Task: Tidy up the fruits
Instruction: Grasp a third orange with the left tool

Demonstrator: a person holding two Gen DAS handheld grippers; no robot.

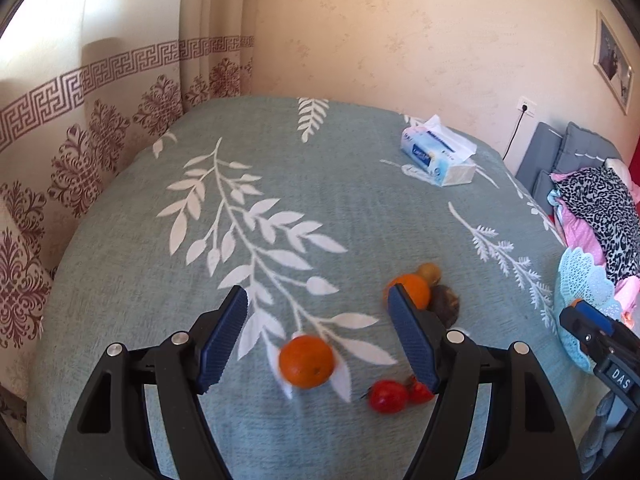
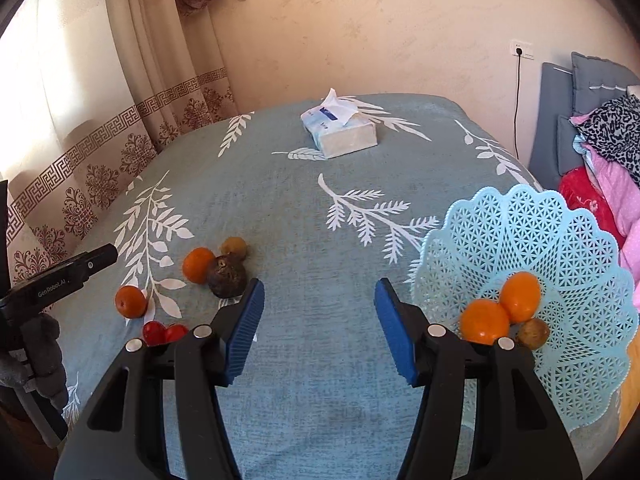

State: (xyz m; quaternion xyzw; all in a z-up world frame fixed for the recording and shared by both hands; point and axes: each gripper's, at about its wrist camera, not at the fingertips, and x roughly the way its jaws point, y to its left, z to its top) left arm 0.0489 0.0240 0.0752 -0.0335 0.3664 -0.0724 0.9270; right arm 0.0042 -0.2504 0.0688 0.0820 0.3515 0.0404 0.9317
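Note:
My left gripper [image 1: 318, 308] is open above the cloth, an orange [image 1: 306, 361] lying just below its jaws. Two red tomatoes [image 1: 388, 396] lie by its right finger, with another orange [image 1: 414, 290], a yellowish fruit [image 1: 430, 273] and a dark brown fruit [image 1: 445, 305] behind. My right gripper [image 2: 319, 298] is open and empty. A light blue lattice basket [image 2: 560, 240] to its right holds two oranges [image 2: 485, 321] and a brown fruit [image 2: 533, 333]. The loose fruits lie at left in the right wrist view: orange [image 2: 131, 301], tomatoes [image 2: 164, 333], dark fruit [image 2: 226, 276].
A tissue box [image 1: 440, 156] sits at the far side of the table, also in the right wrist view [image 2: 340, 130]. The teal leaf-print tablecloth [image 2: 300, 208] covers the table. Curtains hang left; folded clothes [image 2: 612, 152] and a grey cushion are at right.

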